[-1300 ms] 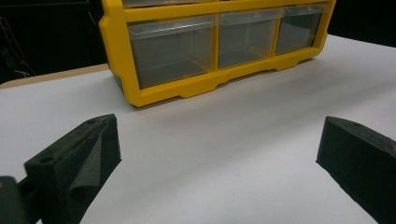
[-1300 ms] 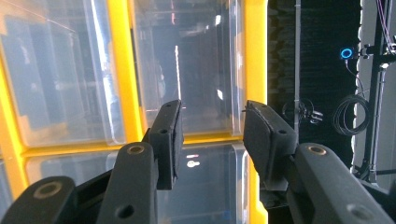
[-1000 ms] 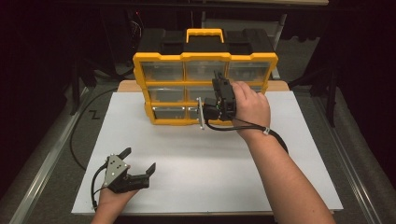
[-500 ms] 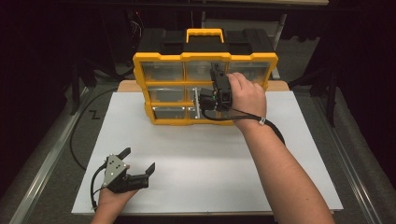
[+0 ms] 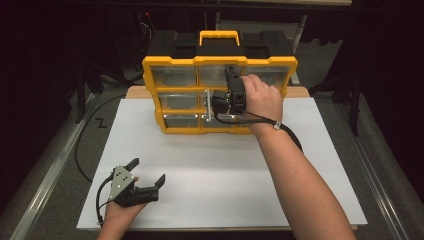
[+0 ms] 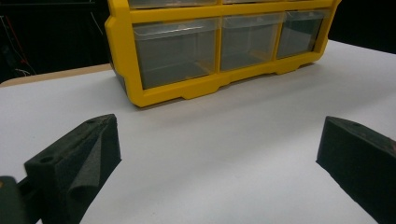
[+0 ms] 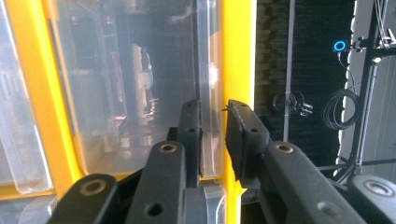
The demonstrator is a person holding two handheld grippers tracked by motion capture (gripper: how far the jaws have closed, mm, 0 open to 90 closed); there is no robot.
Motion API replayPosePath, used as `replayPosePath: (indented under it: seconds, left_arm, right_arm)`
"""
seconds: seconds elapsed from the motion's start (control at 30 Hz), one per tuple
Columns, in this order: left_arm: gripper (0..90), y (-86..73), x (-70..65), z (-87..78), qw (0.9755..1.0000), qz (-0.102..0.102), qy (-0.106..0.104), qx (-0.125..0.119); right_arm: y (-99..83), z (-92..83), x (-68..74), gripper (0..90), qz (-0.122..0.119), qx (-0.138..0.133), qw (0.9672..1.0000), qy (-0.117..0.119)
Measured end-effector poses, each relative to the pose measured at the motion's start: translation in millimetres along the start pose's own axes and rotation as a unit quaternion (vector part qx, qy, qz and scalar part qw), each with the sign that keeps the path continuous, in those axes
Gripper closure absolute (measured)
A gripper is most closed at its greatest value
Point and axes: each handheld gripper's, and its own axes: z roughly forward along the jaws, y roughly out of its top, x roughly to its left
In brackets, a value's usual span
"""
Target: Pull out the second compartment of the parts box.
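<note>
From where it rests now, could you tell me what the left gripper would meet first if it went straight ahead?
Probably the yellow organizer: the left gripper faces its bottom row of clear drawers across bare white table; depth is uncertain.

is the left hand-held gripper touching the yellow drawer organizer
No, the left hand-held gripper rests open on the white board, well apart from the organizer.

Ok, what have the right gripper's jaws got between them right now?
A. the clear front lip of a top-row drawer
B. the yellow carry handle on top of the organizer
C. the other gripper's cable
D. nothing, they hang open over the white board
A. In the right gripper view the right gripper has its pads closing on the clear drawer lip of the yellow organizer.
</note>
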Motion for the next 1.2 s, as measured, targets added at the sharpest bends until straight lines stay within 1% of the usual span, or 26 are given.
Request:
replayPosePath:
  seconds: [0.03, 0.13, 0.27, 0.33, 0.37, 0.53, 0.6, 0.67, 0.7, 0.77, 0.83, 0.87, 0.97, 1.03, 1.07, 1.13, 1.17, 1.2]
  left_arm:
    - [0.3, -0.2, 1.0, 0.6, 1.0000, -0.004, 0.001, 0.000]
    - [0.4, -0.5, 1.5, 0.9, 1.0000, -0.004, 0.002, 0.001]
    - [0.4, 1.4, -0.1, -1.7, 1.0000, -0.003, 0.002, -0.008]
    - [0.3, 1.1, -0.3, -1.5, 1.0000, -0.001, 0.001, -0.005]
    - [0.3, 0.6, -0.5, 0.0, 1.0000, 0.002, 0.001, 0.001]
    - [0.3, 0.2, -1.1, 0.8, 1.0000, 0.002, -0.001, 0.001]
    - [0.4, 0.1, -1.0, 0.3, 1.0000, 0.002, -0.001, 0.000]
    - [0.4, 0.4, -0.8, -0.1, 1.0000, 0.002, -0.001, 0.000]
    - [0.4, 0.6, -1.0, -0.3, 1.0000, 0.002, -0.001, 0.000]
    - [0.4, 0.7, -1.4, -0.4, 1.0000, 0.003, -0.001, 0.000]
    - [0.4, 1.0, -2.2, -0.2, 1.0000, 0.001, -0.002, -0.004]
    - [0.4, 1.0, -2.1, 0.2, 1.0000, 0.003, -0.003, -0.001]
    - [0.4, 0.8, -2.2, 0.7, 1.0000, 0.005, -0.005, 0.000]
    - [0.4, 1.0, -2.8, 0.7, 1.0000, 0.006, -0.007, -0.001]
    - [0.4, 1.6, -3.3, 1.4, 0.9999, 0.007, -0.008, -0.002]
    - [0.4, 1.2, -3.5, 1.8, 0.9999, 0.007, -0.009, -0.001]
    - [0.4, 1.2, -3.5, 1.8, 0.9999, 0.007, -0.009, -0.001]
    - [0.4, 0.9, -3.4, 1.6, 0.9999, 0.008, -0.008, 0.000]
  right_arm:
    - [-0.1, -0.2, 0.2, 79.5, -0.001, 0.000, 1.0000, -0.001]
    - [-1.0, -1.9, 1.5, 81.8, -0.004, -0.004, 1.0000, -0.004]
    - [-1.4, -3.7, 3.0, 83.1, -0.004, -0.008, 0.9999, -0.009]
    - [-1.2, -4.3, 3.7, 83.2, -0.001, -0.006, 0.9999, -0.010]
    - [-1.7, -5.0, 3.1, 83.3, -0.003, -0.008, 0.9999, -0.008]
    - [-1.8, -8.9, 2.4, 83.5, -0.007, -0.009, 0.9999, -0.008]
    - [-1.8, -12.3, 2.5, 83.5, -0.006, -0.010, 0.9999, -0.010]
    - [-1.3, -15.2, 1.7, 83.5, -0.010, -0.009, 0.9999, -0.010]
    - [-1.3, -18.5, 1.0, 83.5, -0.004, -0.009, 0.9999, -0.007]
    - [-1.3, -19.8, 0.7, 83.5, -0.006, -0.010, 0.9999, -0.008]
    - [-1.1, -24.7, 0.1, 83.4, -0.007, -0.009, 0.9999, -0.007]
    - [-1.7, -27.8, -1.8, 83.4, -0.009, -0.010, 0.9999, -0.002]
    - [-2.3, -30.9, -2.7, 83.0, -0.007, -0.010, 0.9999, 0.000]
    - [-2.1, -33.1, -3.6, 78.5, -0.008, -0.009, 0.9999, 0.009]
    - [-1.5, -33.4, -3.8, 75.4, -0.005, -0.010, 0.9998, 0.015]
    - [1.4, -32.8, -3.6, 69.4, -0.006, -0.013, 0.9994, 0.030]
    - [1.4, -32.8, -3.6, 69.4, -0.006, -0.013, 0.9994, 0.030]
    - [6.4, -32.0, -3.4, 66.6, -0.012, -0.015, 0.9991, 0.037]
